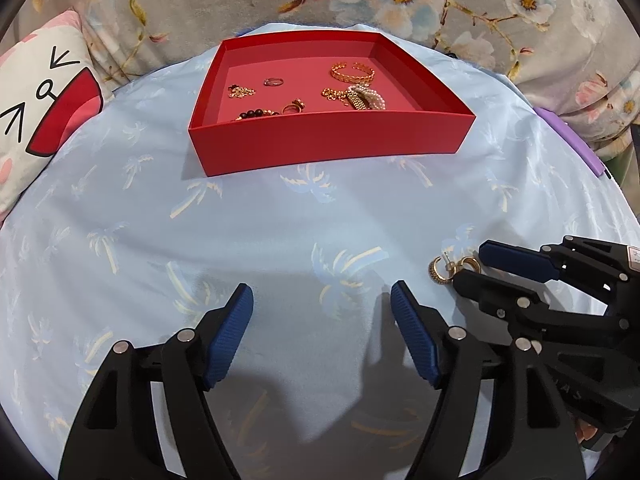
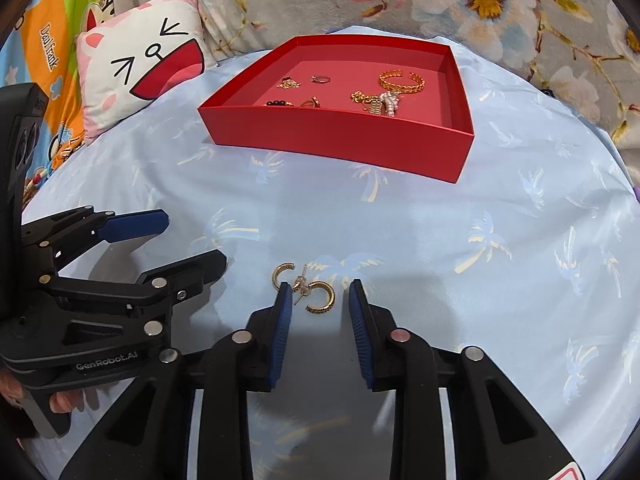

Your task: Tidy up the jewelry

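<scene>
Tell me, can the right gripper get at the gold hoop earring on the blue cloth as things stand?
Probably yes. The right gripper already brackets one gold hoop earring on the blue cloth; its pads do not press yet, and nothing lies in the way.

Both wrist views look steeply down, close, sharing the red tray (image 1: 332, 148).

You are looking at a box (image 2: 336, 136) sitting on the far part of the cloth (image 2: 440, 240), with a bangle (image 2: 401, 80), a ring (image 2: 321, 79) and other pieces lying inside it. Two earrings (image 2: 308, 288) are lying near you, between your right gripper's (image 2: 320, 300) fingers; your left gripper (image 2: 188, 240) is sitting just left of them
</scene>
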A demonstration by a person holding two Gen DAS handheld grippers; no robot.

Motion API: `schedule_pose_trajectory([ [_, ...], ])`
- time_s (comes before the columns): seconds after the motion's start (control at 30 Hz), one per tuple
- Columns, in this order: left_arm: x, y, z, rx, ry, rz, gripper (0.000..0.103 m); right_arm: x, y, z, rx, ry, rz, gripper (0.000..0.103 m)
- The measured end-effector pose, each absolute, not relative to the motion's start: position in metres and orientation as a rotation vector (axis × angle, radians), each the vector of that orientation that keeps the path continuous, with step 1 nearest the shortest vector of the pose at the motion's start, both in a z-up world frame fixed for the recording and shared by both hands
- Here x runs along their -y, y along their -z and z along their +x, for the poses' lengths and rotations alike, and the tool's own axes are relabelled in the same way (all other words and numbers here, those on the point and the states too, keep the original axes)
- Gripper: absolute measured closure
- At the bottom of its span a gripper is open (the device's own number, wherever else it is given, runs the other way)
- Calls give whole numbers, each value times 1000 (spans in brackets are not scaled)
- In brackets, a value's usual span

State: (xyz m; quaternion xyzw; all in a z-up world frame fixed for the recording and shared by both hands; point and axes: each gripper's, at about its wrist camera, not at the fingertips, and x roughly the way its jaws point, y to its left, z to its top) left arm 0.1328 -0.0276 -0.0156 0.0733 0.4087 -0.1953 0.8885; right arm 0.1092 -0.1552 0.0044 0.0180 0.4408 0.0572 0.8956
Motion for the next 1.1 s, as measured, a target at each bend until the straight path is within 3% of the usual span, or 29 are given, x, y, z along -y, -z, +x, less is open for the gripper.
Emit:
schedule_pose_trajectory([
  [0.1, 28, 16, 132, -850, 412, 156, 32, 159, -4, 110, -913, -110, 50, 85],
  [0.93, 83, 17, 124, -849, 478, 239, 33, 202, -3, 85, -909, -1, 122, 85],
  [1.1, 85, 16, 124, -841, 471, 240, 46, 200, -3, 84, -907, 5, 117, 85],
])
